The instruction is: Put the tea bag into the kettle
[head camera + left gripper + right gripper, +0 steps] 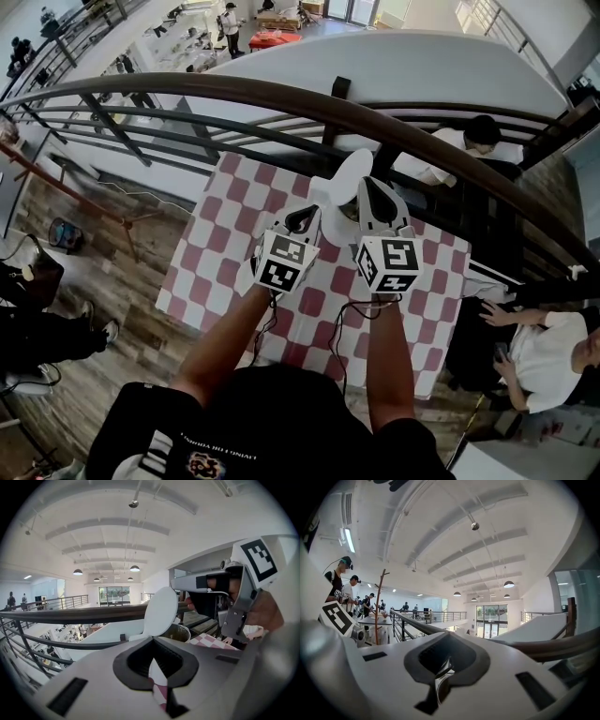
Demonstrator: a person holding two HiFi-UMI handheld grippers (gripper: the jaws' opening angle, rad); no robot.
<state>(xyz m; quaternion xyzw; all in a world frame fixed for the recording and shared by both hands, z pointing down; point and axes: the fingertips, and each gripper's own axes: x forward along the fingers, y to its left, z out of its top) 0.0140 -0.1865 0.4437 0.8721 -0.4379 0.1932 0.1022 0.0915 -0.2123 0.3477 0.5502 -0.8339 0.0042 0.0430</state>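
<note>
The kettle (343,208) stands at the far side of the checkered table, its white lid (348,175) tipped up and open. In the left gripper view the lid (161,610) rises over the metal rim (182,630). My left gripper (305,218) sits just left of the kettle; its jaws (159,686) are shut with nothing in them. My right gripper (380,194) hovers over the kettle's right side, level and pointing away. It (439,682) is shut on a small silvery piece, the tea bag (442,673). From the left it shows as a grey bar (187,581) above the kettle.
The red-and-white cloth covers the table (220,248). A dark curved railing (281,94) runs just beyond the table, with a drop to a lower floor behind. People sit at the right (478,133) (553,349). A bag (64,234) lies on the wooden floor at left.
</note>
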